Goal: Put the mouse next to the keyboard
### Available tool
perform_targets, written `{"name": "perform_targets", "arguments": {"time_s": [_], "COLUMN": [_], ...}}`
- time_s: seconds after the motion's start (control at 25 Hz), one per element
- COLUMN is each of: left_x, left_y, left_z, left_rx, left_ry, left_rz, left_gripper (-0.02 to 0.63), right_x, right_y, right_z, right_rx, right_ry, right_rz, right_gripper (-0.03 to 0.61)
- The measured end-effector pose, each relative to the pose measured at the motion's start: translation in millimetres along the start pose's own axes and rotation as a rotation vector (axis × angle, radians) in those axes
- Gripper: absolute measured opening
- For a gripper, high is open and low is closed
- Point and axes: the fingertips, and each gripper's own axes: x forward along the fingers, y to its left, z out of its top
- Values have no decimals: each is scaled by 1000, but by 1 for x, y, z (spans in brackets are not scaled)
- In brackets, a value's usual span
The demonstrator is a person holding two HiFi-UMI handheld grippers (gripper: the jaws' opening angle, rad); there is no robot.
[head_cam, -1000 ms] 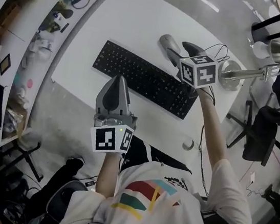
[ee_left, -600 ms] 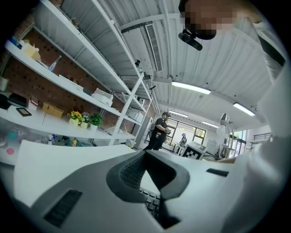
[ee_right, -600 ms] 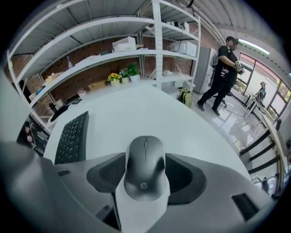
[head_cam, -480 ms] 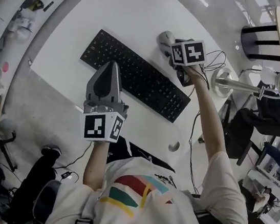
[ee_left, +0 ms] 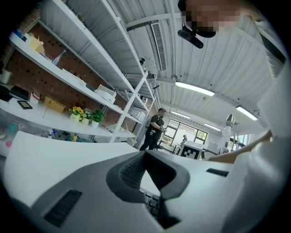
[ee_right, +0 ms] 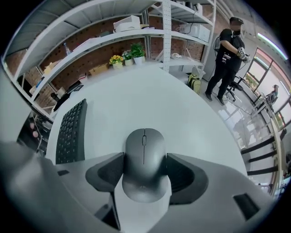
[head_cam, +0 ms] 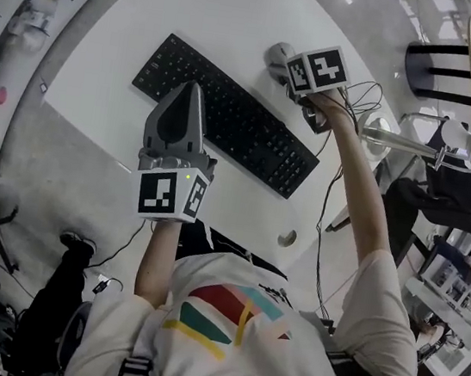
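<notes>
Right hand-held gripper (ee_right: pixel 144 159), jaws opening round grey mouse (ee_right: pixel 143 170) near keyboard (ee_right: pixel 72 132); left hand-held gripper (ee_left: pixel 146 157) closed

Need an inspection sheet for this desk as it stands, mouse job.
Surface: white table, no spills seen.
Job's things: mouse flat on the table, off the right end of the black keyboard, not touching it.
Clutter: desk lamp; small round object near the table edge.
Grippers: right gripper jaws opening, mouse between them; left gripper shut, empty, above the keyboard.
Cables: thin wires looped beside the right gripper.
Surroundings: shelving with potted plants; standing person.
</notes>
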Motion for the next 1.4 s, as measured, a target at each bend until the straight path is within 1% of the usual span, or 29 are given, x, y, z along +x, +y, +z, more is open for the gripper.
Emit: {"name": "perform_targets", "arguments": {"time_s": [0.12,0.2,0.32,0.56,0.68,0.84,0.92,1.08,1.12,1.2,1.28,1.4], "left_x": [1,1,1,-3,-4,-5,-6,-11,-12,-13,-12,-11], "left_y": [-6,-12,-21,-28,-35,-61,-81,-125,-136,-157,-178,-202], "left_z": [-4,-5,-4,-1,0,-1,-3,-9,-11,-17,-26,-44], "left_rx": [-7,-2,14,41,52,75,90,106,114,139,175,204], "left_ry": [8,11,12,11,11,21,33,65,73,94,117,154], "left_rz": [-7,-16,-33,-41,-57,-115,-157,-234,-259,-319,-362,-385], "left_gripper": [44,44,44,44,44,44,44,44,44,44,44,44], "right_x": [1,0,-1,-6,-20,-59,-83,-129,-138,-155,-171,-187], "right_y": [1,2,1,-3,-3,-1,0,9,10,9,4,-2], "right_z": [0,0,-1,-4,-6,-19,-33,-62,-72,-97,-126,-170], "right_rx": [-4,-6,-7,-14,15,91,114,133,150,224,334,510], "right_ry": [26,17,-39,-91,-155,-262,-307,-388,-402,-431,-460,-506], "right_rz": [11,11,16,12,-6,-19,-36,-37,-43,-55,-69,-99], "right_gripper": [270,270,268,270,270,270,270,270,270,270,270,270]}}
